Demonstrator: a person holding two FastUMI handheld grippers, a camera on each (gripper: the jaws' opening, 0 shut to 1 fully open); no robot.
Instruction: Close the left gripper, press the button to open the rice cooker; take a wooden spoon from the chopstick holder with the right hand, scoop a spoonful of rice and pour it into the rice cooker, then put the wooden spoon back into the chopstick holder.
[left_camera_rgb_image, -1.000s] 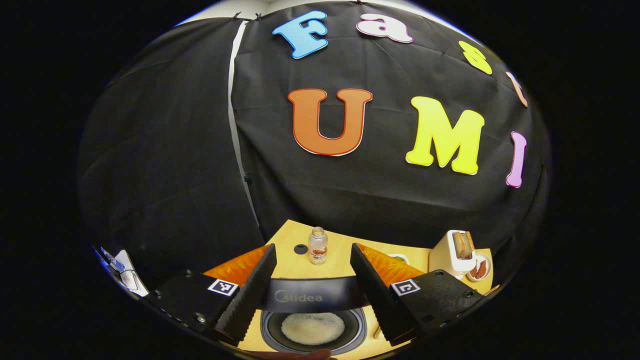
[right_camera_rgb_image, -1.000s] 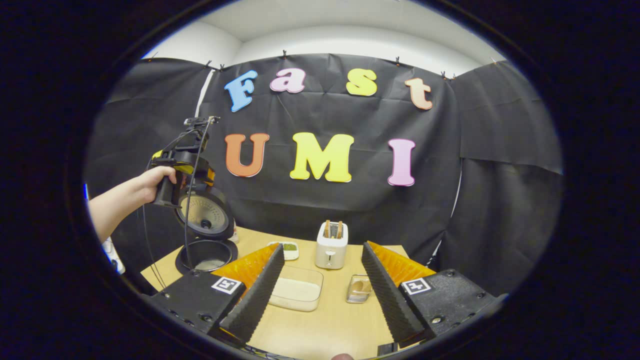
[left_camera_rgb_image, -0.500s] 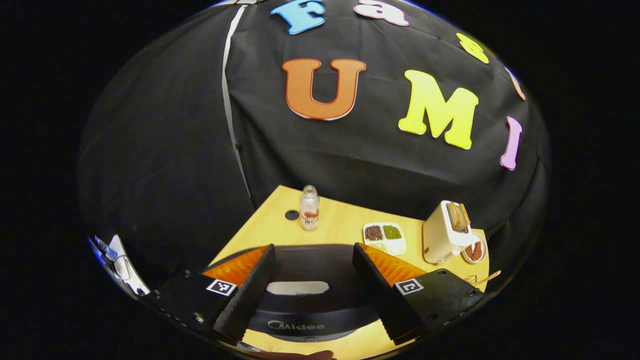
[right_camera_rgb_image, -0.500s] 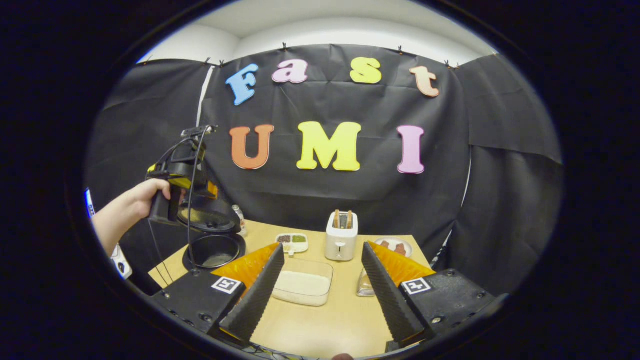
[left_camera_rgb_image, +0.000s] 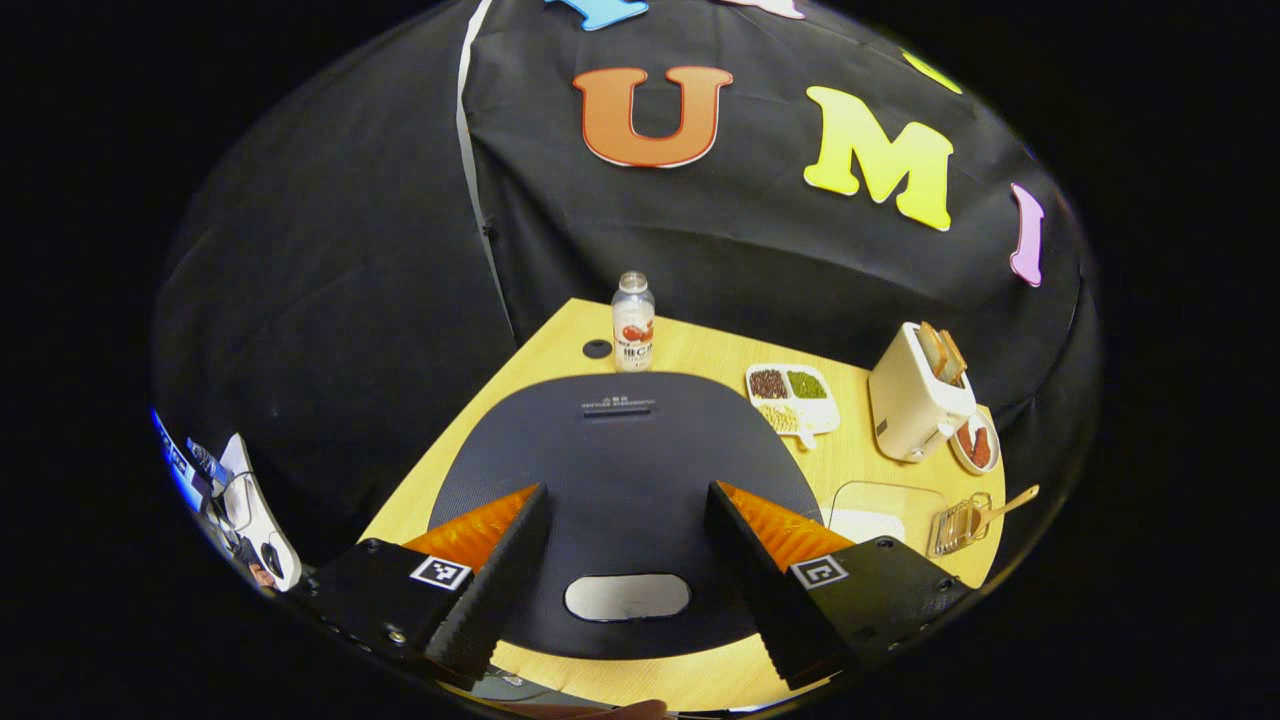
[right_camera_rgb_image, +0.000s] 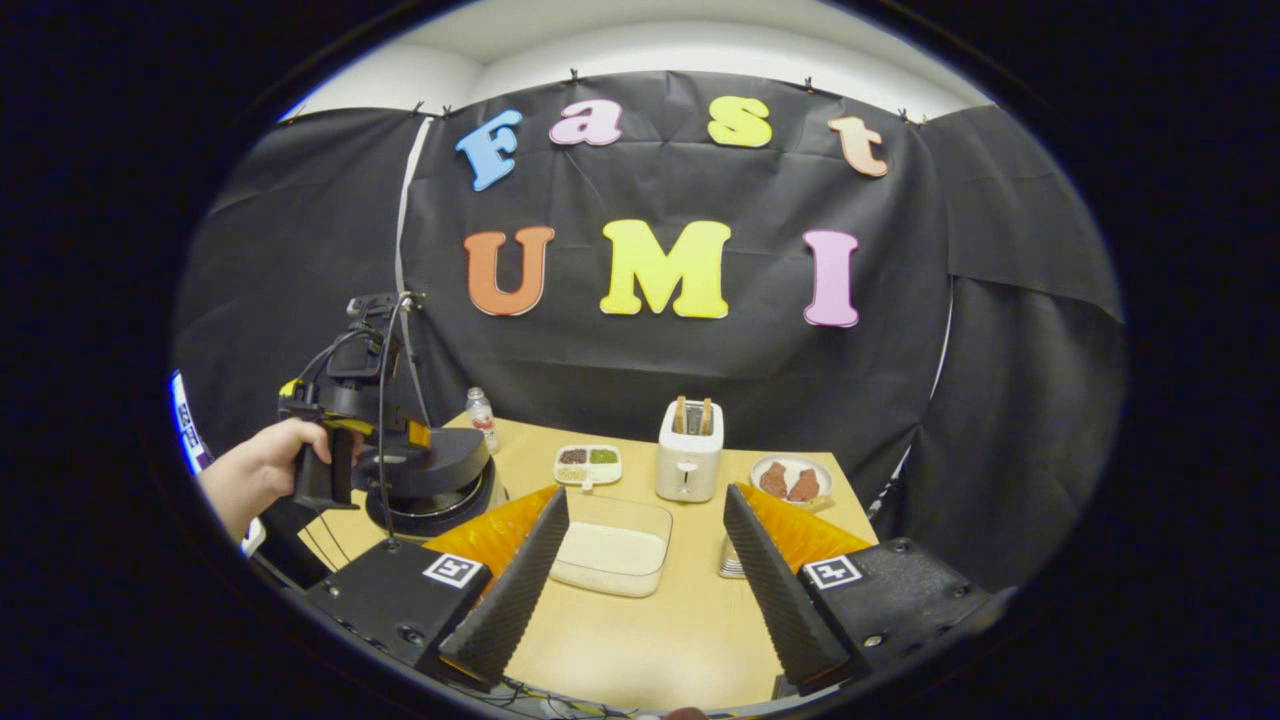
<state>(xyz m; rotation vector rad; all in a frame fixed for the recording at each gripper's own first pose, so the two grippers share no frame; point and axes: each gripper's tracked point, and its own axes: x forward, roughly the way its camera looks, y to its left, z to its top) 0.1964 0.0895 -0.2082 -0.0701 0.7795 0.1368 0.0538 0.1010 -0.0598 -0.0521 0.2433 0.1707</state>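
Black and matte, the rice cooker (left_camera_rgb_image: 625, 480) takes up the lower middle of the left gripper view, its lid down and its oval silver button (left_camera_rgb_image: 627, 597) facing up between the fingers of the left gripper (left_camera_rgb_image: 627, 580). Those fingers stand wide apart, one on each side of the button, with nothing held; whether they touch the lid cannot be told. Behind the cooker a small bottle (left_camera_rgb_image: 633, 322) stands upright on the wooden table (left_camera_rgb_image: 700, 350). To the right lie a divided dish of beans (left_camera_rgb_image: 790, 395), a white toaster (left_camera_rgb_image: 915, 400) and a clear container of rice (left_camera_rgb_image: 880, 510). The chopstick holder (left_camera_rgb_image: 955, 525) sits at the table's right edge, the wooden spoon (left_camera_rgb_image: 1005, 503) resting in it with its handle sticking out to the right.

In the right gripper view, the right gripper (right_camera_rgb_image: 645, 575) hangs above the near part of the table (right_camera_rgb_image: 640, 650), its fingers spread wide and empty. The rice container (right_camera_rgb_image: 610, 548) lies just ahead between them. The chopstick holder (right_camera_rgb_image: 731, 562) is partly hidden behind the right finger. To the left a hand (right_camera_rgb_image: 260, 470) holds the left gripper (right_camera_rgb_image: 440, 470) against the top of the rice cooker (right_camera_rgb_image: 430, 495).
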